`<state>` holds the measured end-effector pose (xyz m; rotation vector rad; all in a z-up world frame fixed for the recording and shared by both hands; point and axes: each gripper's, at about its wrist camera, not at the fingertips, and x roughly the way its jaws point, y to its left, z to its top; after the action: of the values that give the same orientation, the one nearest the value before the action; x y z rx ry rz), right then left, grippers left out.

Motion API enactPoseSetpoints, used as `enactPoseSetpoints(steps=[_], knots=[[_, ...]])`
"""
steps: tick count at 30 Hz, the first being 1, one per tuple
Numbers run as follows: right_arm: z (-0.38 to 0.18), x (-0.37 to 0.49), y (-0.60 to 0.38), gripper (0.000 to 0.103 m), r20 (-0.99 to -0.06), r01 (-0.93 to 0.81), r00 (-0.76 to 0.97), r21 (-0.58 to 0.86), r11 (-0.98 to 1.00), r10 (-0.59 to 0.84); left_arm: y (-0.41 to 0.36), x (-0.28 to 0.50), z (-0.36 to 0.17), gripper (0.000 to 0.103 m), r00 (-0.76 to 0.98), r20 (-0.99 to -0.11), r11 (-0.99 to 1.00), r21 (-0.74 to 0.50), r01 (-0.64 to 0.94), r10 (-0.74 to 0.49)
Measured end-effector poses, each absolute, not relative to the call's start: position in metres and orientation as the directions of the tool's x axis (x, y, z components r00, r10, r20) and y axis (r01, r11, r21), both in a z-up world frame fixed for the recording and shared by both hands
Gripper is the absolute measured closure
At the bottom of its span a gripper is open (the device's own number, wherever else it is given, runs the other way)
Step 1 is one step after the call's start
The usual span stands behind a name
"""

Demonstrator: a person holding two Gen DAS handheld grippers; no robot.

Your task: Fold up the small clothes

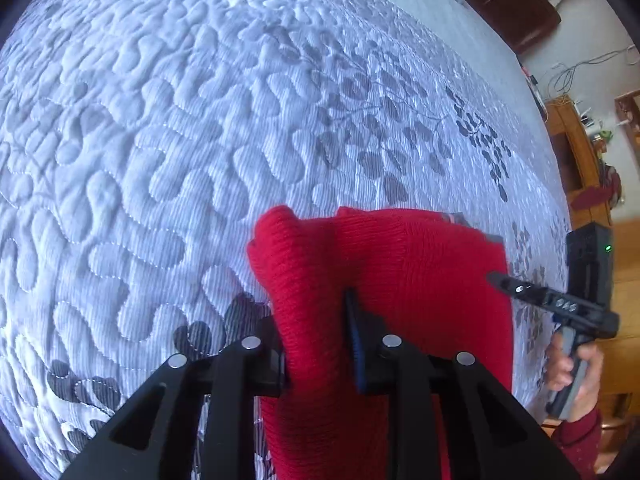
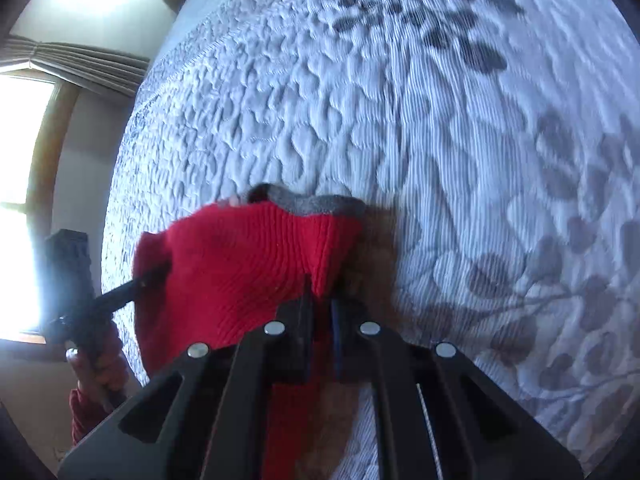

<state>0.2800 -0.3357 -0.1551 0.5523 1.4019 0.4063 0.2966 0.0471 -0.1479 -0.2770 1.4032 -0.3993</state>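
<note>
1. Left wrist view: red knit garment (image 1: 400, 280) lies bunched on the quilted bedspread (image 1: 180, 140), low and right of centre in the frame. Ribbed knit, w/ a grey trim showing at its far edge.
2. Left gripper (image 1: 320, 344) is clamped on a thick fold of the garment; red knit fills the gap btwn the two black fingers, and a hump of fabric rises just past the tips.
3. Right gripper (image 1: 496, 278) comes in from the garment's right side in this view, tip touching the garment's right edge. A hand (image 1: 576, 368) in a dark red sleeve (image 1: 580, 436) grips its handle, off the bed's edge.
4. Right wrist view: same garment (image 2: 240, 272), w/ grey collar band (image 2: 316, 204) at its far end. Right gripper (image 2: 320, 308) is nipped tight on a thin edge of the red knit, fingers almost together.
5. Left gripper (image 2: 140, 280) shows at the garment's left edge here, tip against the fabric; blurred, so its grip can't be read from this side. Hand (image 2: 100, 364) below it.
6. Bedspread (image 2: 440, 160): white-blue, wavy stitching, grey leaf print beyond and right of the garment.
7. Beyond the garment & off the bed: window (image 2: 20, 200) w/ curtain (image 2: 80, 64) to the left; wooden furniture (image 1: 576, 160) to the right.
</note>
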Motion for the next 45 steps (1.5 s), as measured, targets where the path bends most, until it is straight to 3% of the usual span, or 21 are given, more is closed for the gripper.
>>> enactPoseSetpoints(steps=[1, 4, 5, 6, 15, 24, 28, 29, 33, 36, 45], knots=[[-0.153, 0.279, -0.336, 0.094, -0.800, 0.053, 0.146, 0.593, 0.803, 0.582, 0.048, 0.296, -0.145, 0.075, 0.112, -0.896, 0.901, -0.420, 0.107, -0.431], [-0.134, 0.271, -0.341, 0.073, -0.791, 0.032, 0.167, 0.601, 0.799, 0.588, 0.053, 0.288, -0.132, 0.063, 0.106, -0.904, 0.908, -0.401, 0.124, -0.414], [-0.126, 0.267, -0.342, 0.052, -0.797, 0.014, 0.168, 0.591, 0.807, 0.580, 0.054, 0.285, -0.128, 0.048, 0.102, -0.909, 0.911, -0.391, 0.128, -0.404], [-0.117, 0.260, -0.342, 0.042, -0.804, -0.009, 0.169, 0.577, 0.817, 0.570, 0.056, 0.280, -0.125, 0.037, 0.095, -0.907, 0.908, -0.396, 0.135, -0.409], [-0.116, 0.200, -0.321, 0.041, -0.760, -0.036, 0.062, 0.646, 0.763, 0.647, 0.063, 0.233, -0.131, 0.034, 0.046, -0.898, 0.887, -0.424, 0.182, -0.438], [-0.132, 0.205, -0.307, 0.040, -0.736, -0.009, 0.032, 0.676, 0.737, 0.676, 0.051, 0.242, -0.143, 0.032, 0.016, -0.841, 0.834, -0.534, 0.139, -0.541], [-0.143, 0.210, -0.303, 0.039, -0.727, 0.002, 0.021, 0.686, 0.727, 0.686, 0.042, 0.241, -0.150, 0.029, -0.001, -0.846, 0.834, -0.526, 0.167, -0.533], [-0.146, 0.211, -0.303, 0.041, -0.717, 0.013, 0.021, 0.697, 0.717, 0.696, 0.040, 0.241, -0.150, 0.030, -0.001, -0.852, 0.839, -0.516, 0.171, -0.524], [-0.147, 0.210, -0.304, 0.053, -0.707, 0.013, 0.030, 0.707, 0.707, 0.707, 0.035, 0.239, -0.142, 0.058, 0.027, -0.884, 0.873, -0.456, 0.174, -0.467], [-0.140, 0.207, -0.307, 0.063, -0.711, -0.003, 0.042, 0.703, 0.711, 0.702, 0.033, 0.236, -0.137, 0.068, 0.055, -0.897, 0.888, -0.423, 0.181, -0.439], [-0.124, 0.198, -0.312, 0.068, -0.732, -0.019, 0.063, 0.678, 0.734, 0.678, 0.025, 0.226, -0.122, 0.074, 0.111, -0.905, 0.902, -0.384, 0.199, -0.410]])
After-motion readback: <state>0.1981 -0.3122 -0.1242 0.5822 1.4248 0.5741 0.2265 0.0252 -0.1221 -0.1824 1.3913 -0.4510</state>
